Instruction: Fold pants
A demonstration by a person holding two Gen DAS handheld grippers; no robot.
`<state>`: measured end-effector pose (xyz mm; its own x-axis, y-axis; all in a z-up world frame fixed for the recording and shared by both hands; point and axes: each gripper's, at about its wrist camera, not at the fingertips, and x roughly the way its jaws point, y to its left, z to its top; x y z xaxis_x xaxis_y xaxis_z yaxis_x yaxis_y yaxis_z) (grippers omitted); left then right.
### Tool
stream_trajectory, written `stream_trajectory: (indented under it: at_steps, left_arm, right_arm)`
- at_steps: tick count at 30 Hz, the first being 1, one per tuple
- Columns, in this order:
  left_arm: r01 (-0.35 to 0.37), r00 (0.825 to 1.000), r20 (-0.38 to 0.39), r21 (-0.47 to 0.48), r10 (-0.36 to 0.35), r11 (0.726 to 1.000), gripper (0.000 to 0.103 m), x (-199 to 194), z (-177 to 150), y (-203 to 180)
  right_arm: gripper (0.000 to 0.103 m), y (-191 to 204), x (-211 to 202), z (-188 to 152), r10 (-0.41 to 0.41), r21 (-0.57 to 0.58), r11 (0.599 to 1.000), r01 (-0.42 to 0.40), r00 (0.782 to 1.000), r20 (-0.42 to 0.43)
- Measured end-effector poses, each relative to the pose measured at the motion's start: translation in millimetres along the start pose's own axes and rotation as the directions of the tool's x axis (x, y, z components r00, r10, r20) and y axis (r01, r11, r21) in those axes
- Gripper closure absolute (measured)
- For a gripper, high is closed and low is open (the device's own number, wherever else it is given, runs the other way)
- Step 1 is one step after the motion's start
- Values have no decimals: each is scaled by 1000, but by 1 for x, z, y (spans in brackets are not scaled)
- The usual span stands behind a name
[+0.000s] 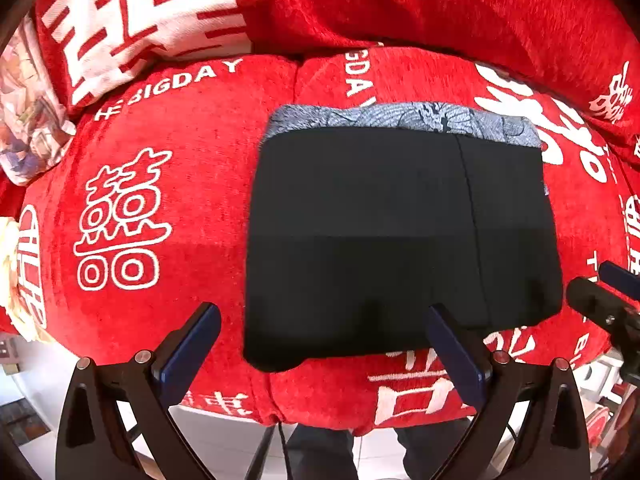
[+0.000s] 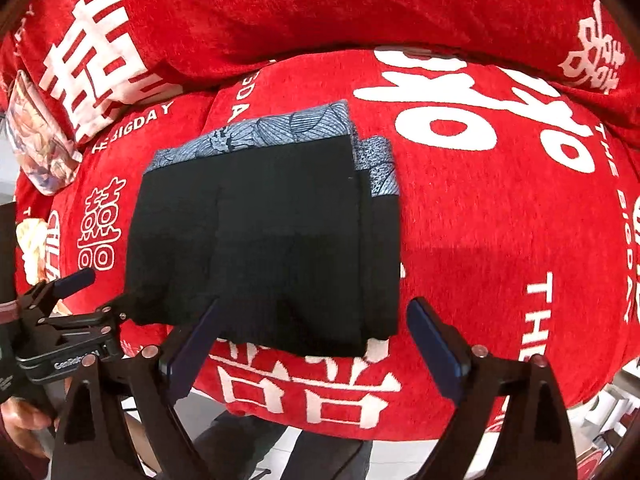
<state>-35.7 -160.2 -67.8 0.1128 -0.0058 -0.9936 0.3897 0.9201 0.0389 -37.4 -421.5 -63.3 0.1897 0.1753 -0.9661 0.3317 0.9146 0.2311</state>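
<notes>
The black pants [image 1: 400, 232] lie folded into a flat rectangle on the red sofa seat [image 1: 160, 200], with a grey patterned waistband [image 1: 400, 118] at the far edge. They also show in the right wrist view [image 2: 264, 240]. My left gripper [image 1: 324, 320] is open and empty, just above the pants' near edge. My right gripper [image 2: 316, 316] is open and empty over the pants' near right corner. The right gripper shows at the right edge of the left wrist view [image 1: 600, 292]. The left gripper shows at the left of the right wrist view [image 2: 96, 292].
The red sofa cover has white characters and "BIGDAY" lettering. A red and white cushion [image 1: 132, 20] and a pale printed cushion [image 1: 28, 120] lie at the back left. The backrest [image 1: 440, 8] rises behind. White floor [image 1: 220, 440] lies below the seat edge.
</notes>
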Motion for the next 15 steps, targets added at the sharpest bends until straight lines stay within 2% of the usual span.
stream_trajectory:
  at_steps: [5, 15]
  left_arm:
    - [-25, 999, 20, 1, 25, 1000, 1, -18, -5, 7]
    - [-38, 999, 25, -3, 38, 999, 1, -47, -14, 19]
  right_arm:
    - [9, 9, -9, -7, -61, 33, 998, 61, 998, -8]
    - [9, 23, -33, -11, -134, 68, 988, 136, 990, -40]
